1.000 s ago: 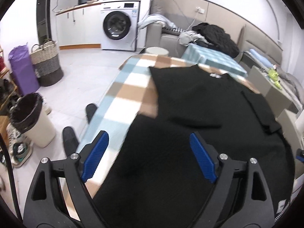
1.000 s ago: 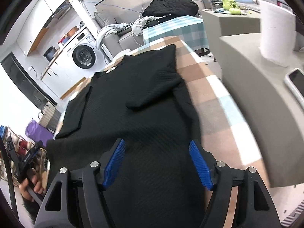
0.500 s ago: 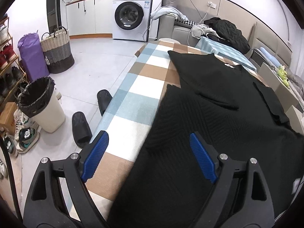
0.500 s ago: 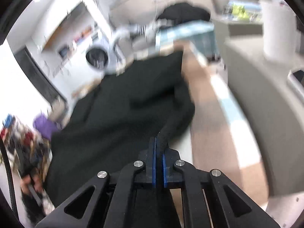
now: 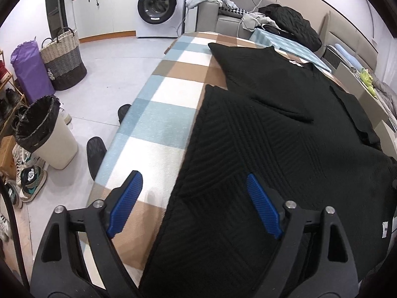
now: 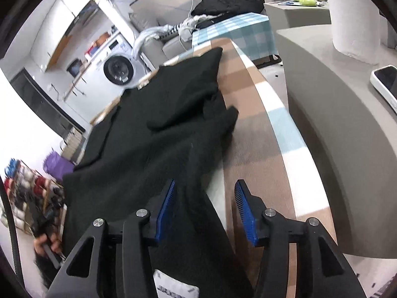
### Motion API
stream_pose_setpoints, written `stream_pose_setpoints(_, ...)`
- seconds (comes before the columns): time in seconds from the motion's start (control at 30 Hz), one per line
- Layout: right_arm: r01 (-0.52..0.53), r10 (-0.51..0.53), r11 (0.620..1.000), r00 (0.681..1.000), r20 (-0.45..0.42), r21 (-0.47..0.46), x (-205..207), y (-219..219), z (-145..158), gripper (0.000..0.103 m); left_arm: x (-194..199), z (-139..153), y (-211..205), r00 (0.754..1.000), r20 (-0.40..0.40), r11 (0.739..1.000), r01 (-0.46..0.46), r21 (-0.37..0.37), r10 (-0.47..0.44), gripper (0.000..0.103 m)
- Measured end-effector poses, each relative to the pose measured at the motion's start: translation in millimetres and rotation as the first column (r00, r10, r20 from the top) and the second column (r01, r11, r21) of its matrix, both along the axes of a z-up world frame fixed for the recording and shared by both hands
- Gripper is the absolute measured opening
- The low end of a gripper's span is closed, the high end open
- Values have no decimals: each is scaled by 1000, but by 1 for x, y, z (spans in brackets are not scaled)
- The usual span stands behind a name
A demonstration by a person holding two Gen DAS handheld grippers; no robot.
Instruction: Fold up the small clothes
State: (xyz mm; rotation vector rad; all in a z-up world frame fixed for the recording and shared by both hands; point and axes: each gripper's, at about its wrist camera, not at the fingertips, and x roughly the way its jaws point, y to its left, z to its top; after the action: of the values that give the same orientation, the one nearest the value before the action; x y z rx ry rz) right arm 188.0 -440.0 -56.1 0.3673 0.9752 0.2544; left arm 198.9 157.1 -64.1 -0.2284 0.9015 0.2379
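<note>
The black sweater [image 5: 285,129] is lying lengthwise on the checked table [image 5: 158,114], collar far. The left gripper [image 5: 193,198] is closing, straddling its hem edge; the right gripper [image 6: 204,208] is opening over fabric. A lined bin [image 5: 42,134] is standing beside.

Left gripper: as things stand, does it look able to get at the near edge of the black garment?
Probably yes. The left gripper hangs just above the black garment, its jaws closing with the garment's edge lying between the blue pads. Nothing sits in the way on the checked table cover.
</note>
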Motion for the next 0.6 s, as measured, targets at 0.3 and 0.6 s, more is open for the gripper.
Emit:
stream_pose_setpoints(0.3,-77,78,997,996,40,-24,-1,18,-1,30,-1,-2,0,999,38,999,29,-28,-28,4)
stream_pose_setpoints(0.6,-124,125,991,992,27,-41,-5,27,3,44,-13,-4,0,999,-30,1000,23,7,-22,59)
